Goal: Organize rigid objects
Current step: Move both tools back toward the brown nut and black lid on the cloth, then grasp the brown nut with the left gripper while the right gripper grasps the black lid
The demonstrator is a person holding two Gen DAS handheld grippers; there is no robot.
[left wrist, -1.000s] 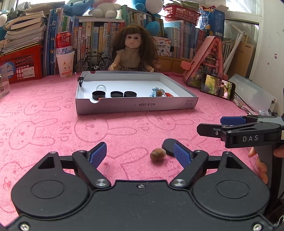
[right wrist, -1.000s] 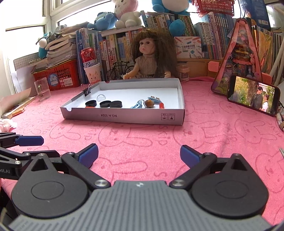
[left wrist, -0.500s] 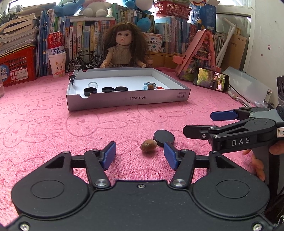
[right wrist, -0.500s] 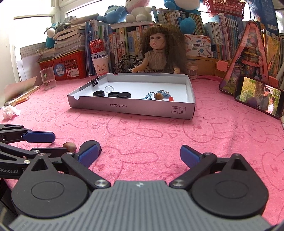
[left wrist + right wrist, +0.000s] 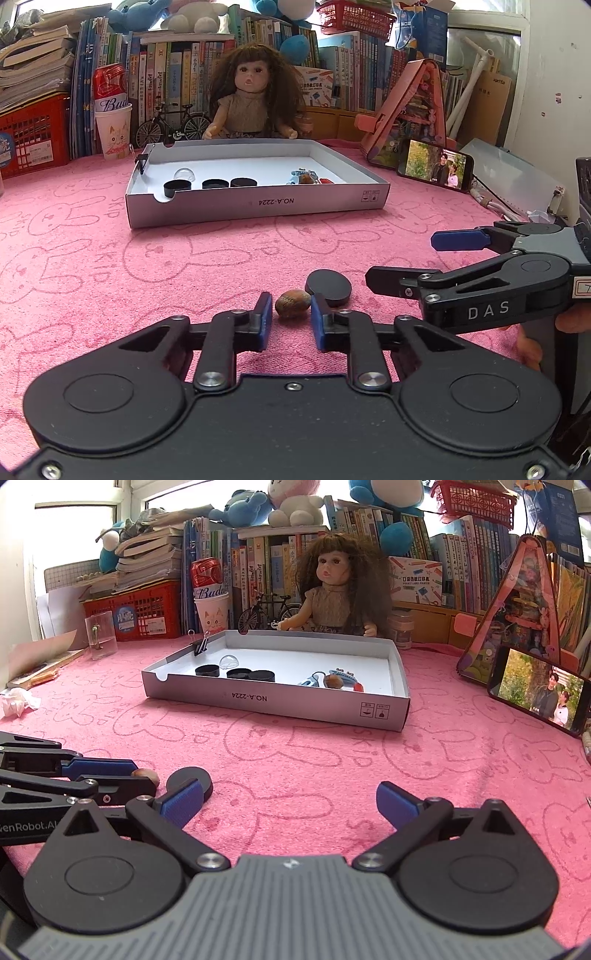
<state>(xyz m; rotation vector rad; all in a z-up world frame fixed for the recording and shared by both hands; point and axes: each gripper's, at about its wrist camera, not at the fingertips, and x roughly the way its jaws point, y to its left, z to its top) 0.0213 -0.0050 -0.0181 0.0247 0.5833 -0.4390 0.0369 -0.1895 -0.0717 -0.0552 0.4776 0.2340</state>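
A small brown nut lies on the pink cloth. My left gripper is shut on it, one blue pad against each side. Just behind the nut and to its right sits a flat black disc. The right wrist view has the nut at the tips of the left gripper and the disc by my own left pad. My right gripper stands open over bare cloth. The white box further back holds three black caps, a clear dome and small toys.
Behind the box sit a doll, a model bicycle, a cup with a can and shelves of books. A phone leans at the right by a pink stand. A red basket is at the far left. A hand holds the right gripper.
The left gripper's jaws have closed from wide apart onto the nut. The right wrist view has shifted so that the nut, the disc and the left gripper now show at its left.
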